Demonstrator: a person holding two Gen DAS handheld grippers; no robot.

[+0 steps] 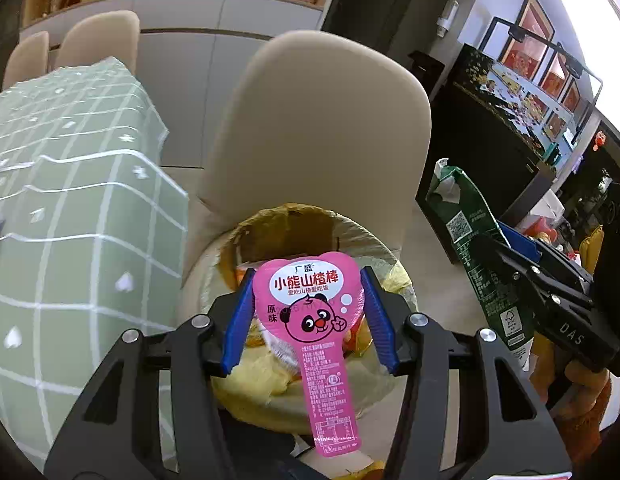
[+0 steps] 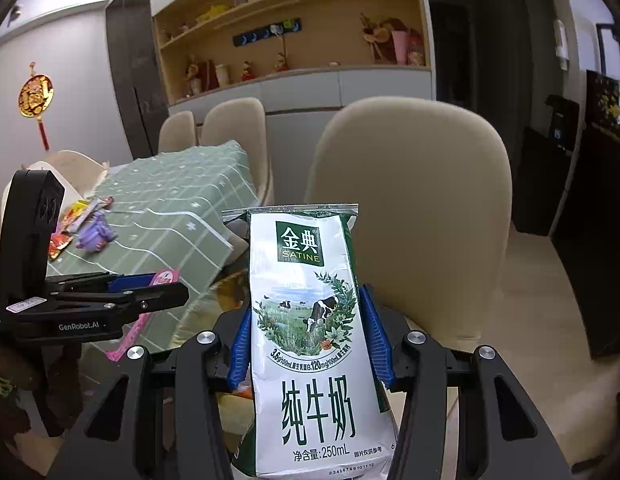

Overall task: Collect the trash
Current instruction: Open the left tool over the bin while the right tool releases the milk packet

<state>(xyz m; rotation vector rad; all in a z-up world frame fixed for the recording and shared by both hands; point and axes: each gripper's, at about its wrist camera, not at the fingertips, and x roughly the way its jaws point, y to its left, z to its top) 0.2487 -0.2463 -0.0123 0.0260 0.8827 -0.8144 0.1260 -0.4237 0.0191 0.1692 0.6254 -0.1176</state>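
On the left, the green-checked bench (image 1: 70, 208) carries a few wrappers (image 2: 86, 224), blurred at this range. Centre, the left gripper (image 1: 308, 316) has its fingers clamped on a pink snack lid (image 1: 310, 312) right above the lined bin (image 1: 373, 248). Further right, the right gripper (image 2: 310, 332) squeezes a milk carton (image 2: 310, 320) before a beige chair (image 2: 409, 200).

The pink heart-headed snack wrapper (image 1: 310, 312) reads "小熊山楂棒" and "原味". The white-and-green milk carton (image 2: 310, 320) reads "金典 SATINE", "纯牛奶", "250mL". The black left gripper (image 2: 150, 286) bears "GenRobot.AI"; the black right gripper (image 1: 505, 256) bears "DAS".
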